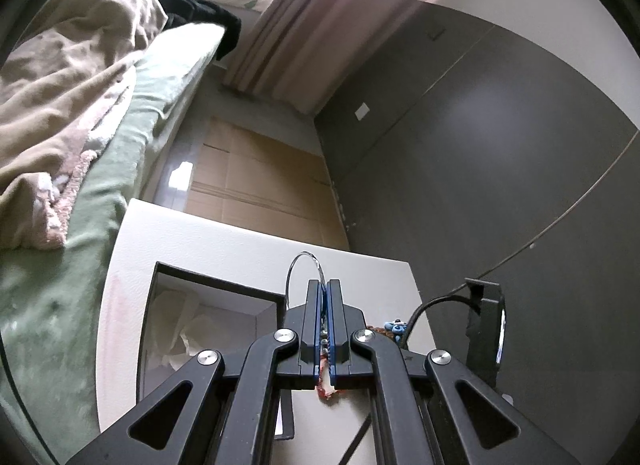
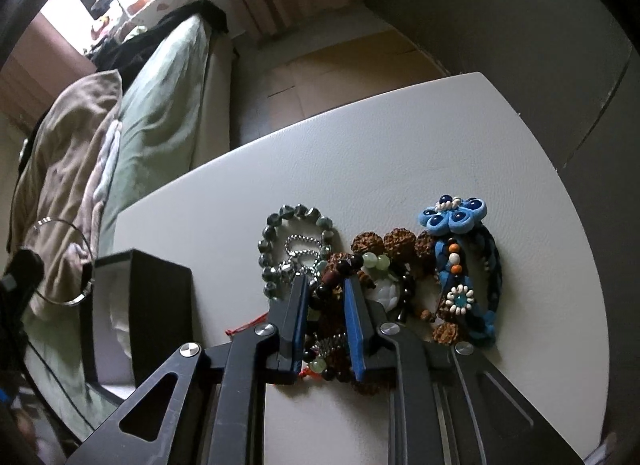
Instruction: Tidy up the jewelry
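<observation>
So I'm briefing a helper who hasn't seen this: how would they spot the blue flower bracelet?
On the white table, find the jewelry pile. At its right end lies the blue braided bracelet, the only fabric piece, topped by a light-blue flower with dark-blue centres; its neighbours are bead strands.

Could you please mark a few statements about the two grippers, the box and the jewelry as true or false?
1. The left gripper is shut on a thin silver bangle. True.
2. The black box has its lid on. False: it is open, with white paper inside.
3. The right gripper is down in the pile of bracelets, dark beads between its fingers. True.
4. The blue flower bracelet lies inside the box. False: it lies on the white table, at the right end of the pile.
5. The bangle is already in the box. False: it is held up in the air near the box.
</observation>
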